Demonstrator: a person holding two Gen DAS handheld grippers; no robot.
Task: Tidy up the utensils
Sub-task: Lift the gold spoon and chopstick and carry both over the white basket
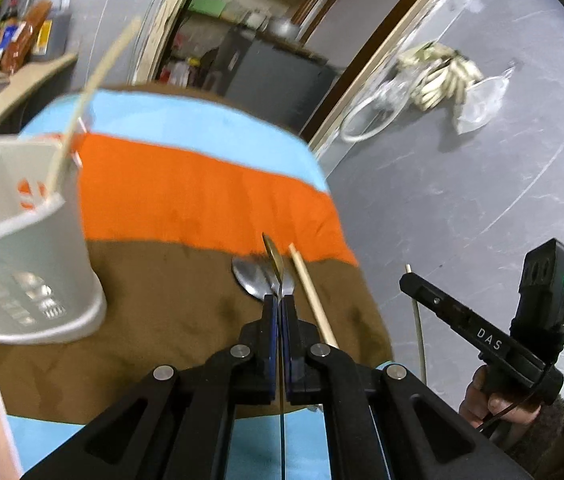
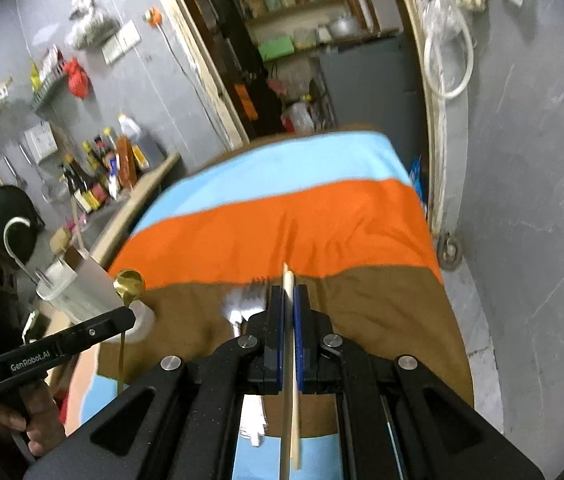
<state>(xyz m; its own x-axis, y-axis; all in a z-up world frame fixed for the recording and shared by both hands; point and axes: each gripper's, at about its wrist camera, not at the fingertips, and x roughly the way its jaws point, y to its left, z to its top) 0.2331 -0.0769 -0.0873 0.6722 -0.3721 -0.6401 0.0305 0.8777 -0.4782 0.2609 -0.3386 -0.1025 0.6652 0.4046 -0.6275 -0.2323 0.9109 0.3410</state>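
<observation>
**Q.** What does each claw carry?

**A.** The left gripper [image 1: 280, 300] is clamped, jaws together, on the thin handle of a gold spoon [image 1: 273, 258]. The spoon's long axis runs toward 12 o'clock along the fingers, bowl foremost and seen edge-on. The right gripper [image 2: 289, 292] is likewise closed on a chopstick [image 2: 287, 280], which passes through the jaws from 6 to 12 o'clock.

**Q.** Where does the destination lie?

**A.** The white utensil holder [image 1: 42, 248] stands on the striped cloth [image 1: 202, 192], at about 9 o'clock from the left gripper and near it. One chopstick [image 1: 94, 88] already leans in it. In the right wrist view the holder appears at roughly 9 o'clock too, but beyond the left gripper, well apart from the right claw.

**Q.** Which hand is better placed?

**A.** Probably the left, being nearer. Its spoon points past the holder rather than into it, so the handle end would likely need tipping downward over the rim.

**Q.** What remains on the cloth?

**A.** A silver spoon [image 1: 248, 276], a fork [image 2: 256, 290] and a second chopstick [image 1: 311, 296], lying just beyond the left fingertips.
</observation>
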